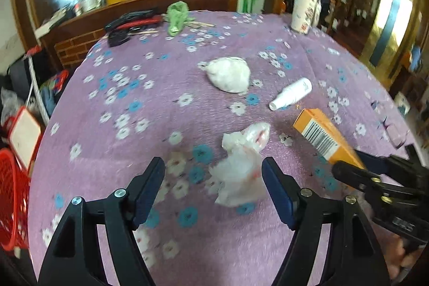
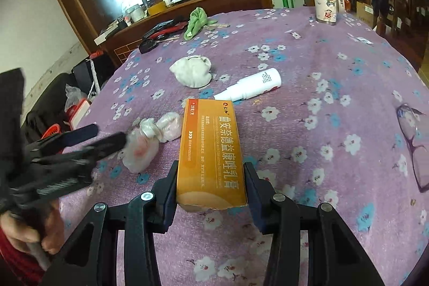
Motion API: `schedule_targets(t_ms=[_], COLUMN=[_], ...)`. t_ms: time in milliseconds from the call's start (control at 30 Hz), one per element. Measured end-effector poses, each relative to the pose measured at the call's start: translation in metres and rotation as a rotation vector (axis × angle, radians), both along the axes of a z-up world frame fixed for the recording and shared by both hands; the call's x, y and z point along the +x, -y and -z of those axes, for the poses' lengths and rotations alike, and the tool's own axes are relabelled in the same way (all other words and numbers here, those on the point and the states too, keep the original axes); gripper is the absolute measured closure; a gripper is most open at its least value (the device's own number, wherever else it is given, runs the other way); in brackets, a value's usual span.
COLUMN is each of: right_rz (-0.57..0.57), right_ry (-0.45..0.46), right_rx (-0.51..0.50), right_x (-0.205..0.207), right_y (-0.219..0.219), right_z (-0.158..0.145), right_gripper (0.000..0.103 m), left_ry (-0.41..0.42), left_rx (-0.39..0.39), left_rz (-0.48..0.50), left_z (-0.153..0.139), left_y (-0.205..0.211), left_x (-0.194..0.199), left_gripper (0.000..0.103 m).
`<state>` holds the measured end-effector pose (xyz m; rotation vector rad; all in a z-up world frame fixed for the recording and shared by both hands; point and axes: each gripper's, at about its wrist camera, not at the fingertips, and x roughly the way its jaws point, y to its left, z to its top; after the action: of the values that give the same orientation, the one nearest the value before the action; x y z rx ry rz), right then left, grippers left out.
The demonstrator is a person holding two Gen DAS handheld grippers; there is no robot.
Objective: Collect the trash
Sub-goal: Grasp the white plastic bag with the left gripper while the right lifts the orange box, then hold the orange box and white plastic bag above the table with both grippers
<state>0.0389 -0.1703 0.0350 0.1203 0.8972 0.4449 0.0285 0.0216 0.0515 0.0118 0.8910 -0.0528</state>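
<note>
Nearest, right claw (image 2: 210, 189) clamped on the near end of the orange box (image 2: 210, 152), pads flat against both long sides, box pointing away over the purple flowered counter (image 2: 335, 50). Worth keeping that squeeze firm but not crushing, since the cardboard looks light and already dented at the near edge; lifting level before carrying.

Left claw (image 1: 213, 180) spread wide and holding nothing, crumpled plastic bag (image 1: 241, 170) lying between its fingers toward the right one. Best centred over the wad, lowered to the cloth, then closed slowly to gather the loose film.

Farther out, white bottle (image 1: 291, 94) on its side, then white wad (image 1: 229, 74), both awaiting pickup. Red basket (image 1: 10, 200) beside the counter, low at left, a likely drop point.
</note>
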Motion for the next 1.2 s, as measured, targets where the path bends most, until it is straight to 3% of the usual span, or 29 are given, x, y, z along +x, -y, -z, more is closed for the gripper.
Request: schedule_targets(t_ms=[67,133,200,267,600,867,1200], right_rz=[0.003,0.002,0.004,0.005,-0.003,-0.017,-0.059], right_ry=[0.000,0.000,0.000,0.005,0.038,0.069,0.112], right_rx=[0.004,0.009,0.014,0.022,0.028,-0.009,-0.072], right_x=[-0.003,-0.006,-0.009,-0.013,-0.036,-0.054,-0.080], right_y=[0.003,0.004,0.005,0.007,-0.006,-0.033,-0.069], right_z=[-0.001,-0.002,-0.003,-0.004,-0.012,-0.012,-0.016], right_gripper=[0.055,0.055,0.055,0.054,0.054,0.054,0.054], left_ry=[-0.012,-0.034,-0.072,-0.090,0.011,0.137,0.175], left_rx=[0.027,0.028,0.005,-0.015,-0.071,-0.031,-0.029], left_rz=[0.018,0.027,0.045,0.043,-0.011,-0.096,-0.160], left_z=[0.010,0.020,0.029,0.037,0.019,-0.004,-0.005], left_y=[0.010,0.014,0.017,0.018,-0.005,-0.034,-0.061], left_x=[0.008,0.014,0.019,0.021,-0.018,-0.067,-0.104], left_gripper=[0.030,0.040,0.062,0.070,0.074,0.074,0.074])
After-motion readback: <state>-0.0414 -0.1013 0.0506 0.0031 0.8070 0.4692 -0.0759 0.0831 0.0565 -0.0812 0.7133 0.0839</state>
